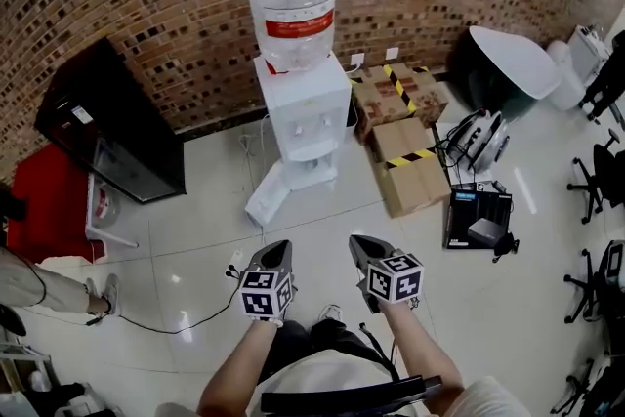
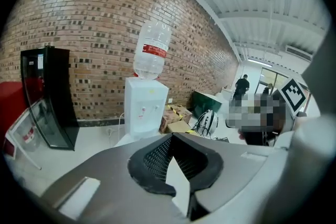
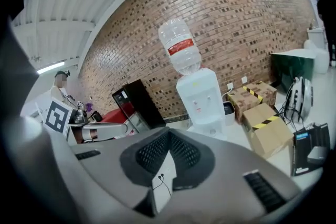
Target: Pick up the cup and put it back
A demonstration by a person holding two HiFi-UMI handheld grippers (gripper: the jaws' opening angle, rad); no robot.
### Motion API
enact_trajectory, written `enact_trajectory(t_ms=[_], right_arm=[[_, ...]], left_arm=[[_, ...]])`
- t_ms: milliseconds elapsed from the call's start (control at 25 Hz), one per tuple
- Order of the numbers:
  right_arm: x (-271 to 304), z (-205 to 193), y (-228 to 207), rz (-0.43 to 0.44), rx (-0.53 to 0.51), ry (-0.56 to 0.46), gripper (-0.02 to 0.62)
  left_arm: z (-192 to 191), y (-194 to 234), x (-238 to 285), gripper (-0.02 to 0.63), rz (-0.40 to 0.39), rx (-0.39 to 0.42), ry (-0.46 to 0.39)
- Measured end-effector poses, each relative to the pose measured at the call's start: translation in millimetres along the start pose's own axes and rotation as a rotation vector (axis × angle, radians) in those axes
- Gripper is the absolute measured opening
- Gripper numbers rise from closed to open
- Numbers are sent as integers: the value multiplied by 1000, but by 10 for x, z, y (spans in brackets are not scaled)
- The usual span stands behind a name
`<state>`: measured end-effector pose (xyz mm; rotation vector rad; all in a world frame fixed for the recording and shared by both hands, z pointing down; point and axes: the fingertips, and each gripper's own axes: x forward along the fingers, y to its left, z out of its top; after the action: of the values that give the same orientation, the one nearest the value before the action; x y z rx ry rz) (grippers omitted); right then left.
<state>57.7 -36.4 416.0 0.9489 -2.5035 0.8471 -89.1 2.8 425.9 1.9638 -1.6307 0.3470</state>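
No cup shows in any view. A white water dispenser (image 1: 303, 117) (image 2: 144, 107) (image 3: 202, 99) with a large clear bottle (image 1: 290, 0) on top stands against the brick wall, straight ahead of both grippers. My left gripper (image 1: 276, 247) (image 2: 172, 136) is held over the tiled floor, pointing at the dispenser, its jaws shut with nothing between them. My right gripper (image 1: 359, 241) (image 3: 168, 134) hangs beside it at the same height, shut and empty too. Both sit well short of the dispenser.
Taped cardboard boxes (image 1: 405, 151) lie right of the dispenser, with a helmet-like object (image 1: 479, 140) and a black device (image 1: 477, 218) beyond. A black cabinet (image 1: 107, 127) and red furniture (image 1: 44, 195) stand left. A cable (image 1: 186, 322) crosses the floor. Office chairs (image 1: 596, 181) line the right edge.
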Motion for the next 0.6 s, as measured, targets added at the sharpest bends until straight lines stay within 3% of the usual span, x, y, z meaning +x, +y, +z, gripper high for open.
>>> enact_trajectory(t_ms=[320, 600], right_arm=[[-598, -12, 484, -22, 9, -54, 12], [-818, -103, 898, -81, 17, -140, 12]], left_arm=[[129, -231, -429, 2, -46, 50, -25], [151, -302, -749, 2, -114, 39, -53]])
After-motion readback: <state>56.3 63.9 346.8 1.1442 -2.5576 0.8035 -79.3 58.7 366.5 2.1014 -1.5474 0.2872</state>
